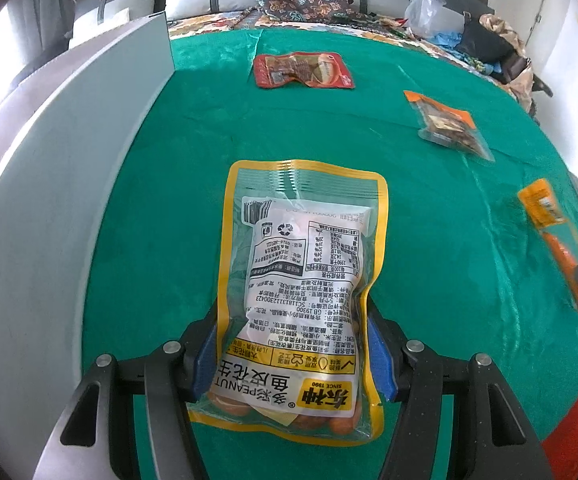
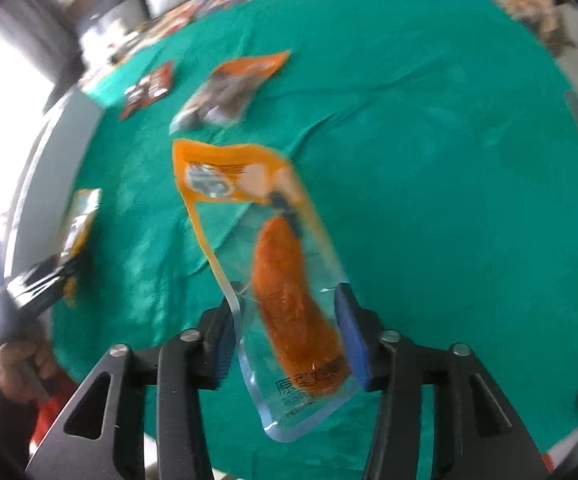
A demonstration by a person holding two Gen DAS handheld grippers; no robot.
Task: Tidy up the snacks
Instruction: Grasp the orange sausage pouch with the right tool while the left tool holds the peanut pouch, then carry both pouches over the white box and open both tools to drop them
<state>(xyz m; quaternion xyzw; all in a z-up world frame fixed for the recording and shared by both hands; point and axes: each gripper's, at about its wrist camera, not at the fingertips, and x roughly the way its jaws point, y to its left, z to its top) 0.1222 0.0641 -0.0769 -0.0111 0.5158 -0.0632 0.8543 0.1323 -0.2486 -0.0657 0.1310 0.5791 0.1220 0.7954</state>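
Observation:
My left gripper (image 1: 289, 344) is shut on a yellow-edged peanut packet (image 1: 301, 264), held above the green tablecloth (image 1: 169, 160) with its printed back facing up. My right gripper (image 2: 289, 332) is shut on a clear packet with an orange top and an orange sausage inside (image 2: 277, 264); it also shows at the right edge of the left wrist view (image 1: 553, 232). A red snack packet (image 1: 303, 70) and an orange-topped clear packet (image 1: 449, 124) lie flat on the cloth farther away. The right wrist view is blurred.
A grey box wall (image 1: 49, 180) stands along the left of the table. A sofa with cushions, patterned cloth and a plastic bag (image 1: 425, 10) lies behind the table. The other gripper and a hand show at the left in the right wrist view (image 2: 29, 300).

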